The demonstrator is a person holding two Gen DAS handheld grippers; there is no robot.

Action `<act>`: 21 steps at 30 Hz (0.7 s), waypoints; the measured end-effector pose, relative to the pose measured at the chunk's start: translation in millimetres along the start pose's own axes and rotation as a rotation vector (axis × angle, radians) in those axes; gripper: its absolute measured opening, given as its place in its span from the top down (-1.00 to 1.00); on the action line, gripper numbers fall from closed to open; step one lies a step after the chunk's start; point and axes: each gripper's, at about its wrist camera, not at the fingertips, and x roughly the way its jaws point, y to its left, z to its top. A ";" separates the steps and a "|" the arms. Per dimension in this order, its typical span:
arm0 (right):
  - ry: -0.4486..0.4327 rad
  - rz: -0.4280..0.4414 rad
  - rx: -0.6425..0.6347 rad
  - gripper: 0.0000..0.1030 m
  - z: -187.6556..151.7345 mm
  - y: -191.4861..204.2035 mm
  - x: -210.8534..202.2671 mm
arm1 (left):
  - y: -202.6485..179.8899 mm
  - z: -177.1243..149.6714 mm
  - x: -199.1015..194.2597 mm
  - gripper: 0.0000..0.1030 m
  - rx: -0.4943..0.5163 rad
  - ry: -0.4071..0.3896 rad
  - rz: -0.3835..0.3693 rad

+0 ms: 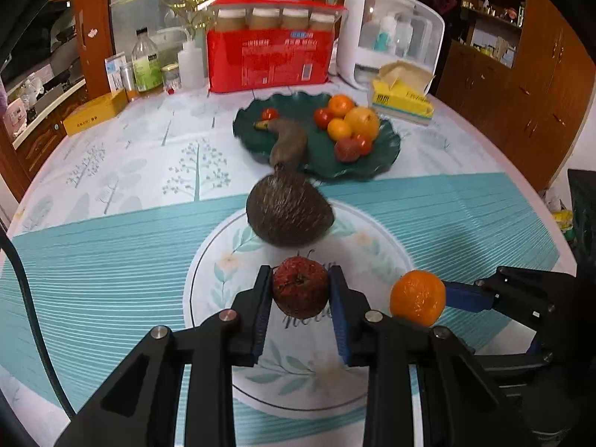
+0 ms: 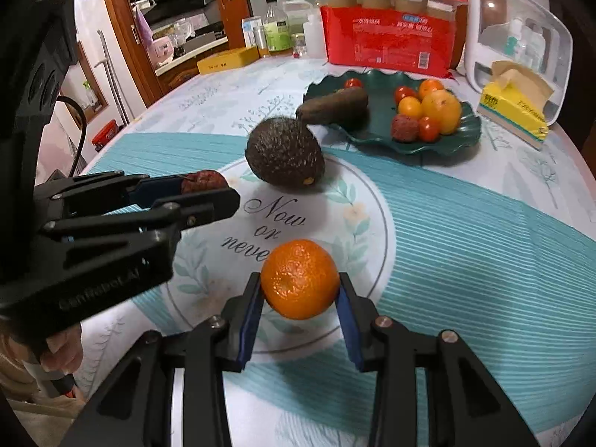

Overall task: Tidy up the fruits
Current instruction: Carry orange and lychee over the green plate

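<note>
Fruits were split between the grippers, the table and the plate. The left gripper was clamped on a dark red, wrinkled fruit, possibly a lychee; both blue pads pressed its sides, and the fruit sat at the fingertips, its top just above them. The right wrist view showed the same fruit pinched at the tip of the left gripper, clear of the tablecloth.

The right gripper held a mandarin between its pads, narrow grip set by the fruit's width. The mandarin sat at the fingertips, its upper half rising above them, over the round "Now or never" print. From the left wrist view it was at the right, with one blue finger touching its far side.

An avocado lay on the tablecloth ahead of both grippers, untouched, just short of the green plate. On the plate: a dark brown elongated fruit overhanging the near-left rim, a lone cherry tomato behind it, and on the right a touching cluster of a large orange, smaller mandarins, cherry tomatoes and a red lychee-like fruit.

A hand gripped the left gripper's handle at the lower left.
</note>
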 end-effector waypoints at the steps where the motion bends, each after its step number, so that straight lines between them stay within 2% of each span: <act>1: -0.004 -0.003 0.002 0.24 0.3 -0.4 -4.4 | -1.9 2.6 -5.3 0.46 -0.001 -0.004 0.005; 5: 0.018 0.014 0.041 0.25 12.4 -9.5 -18.9 | -8.1 21.8 -24.8 0.46 -0.006 -0.007 0.047; 9: 0.018 0.024 0.091 0.25 48.0 -22.4 -43.8 | -7.6 58.0 -43.1 0.46 -0.017 -0.003 0.069; 12: -0.044 -0.007 0.102 0.25 84.6 -29.8 -76.7 | -4.1 101.4 -67.2 0.46 -0.018 -0.040 0.070; 16: -0.175 -0.046 0.095 0.25 149.5 -40.7 -137.3 | -1.6 158.8 -98.4 0.46 -0.012 -0.103 0.085; 21: -0.241 -0.120 0.106 0.25 220.8 -51.2 -172.9 | -0.8 226.2 -117.4 0.46 -0.013 -0.151 0.125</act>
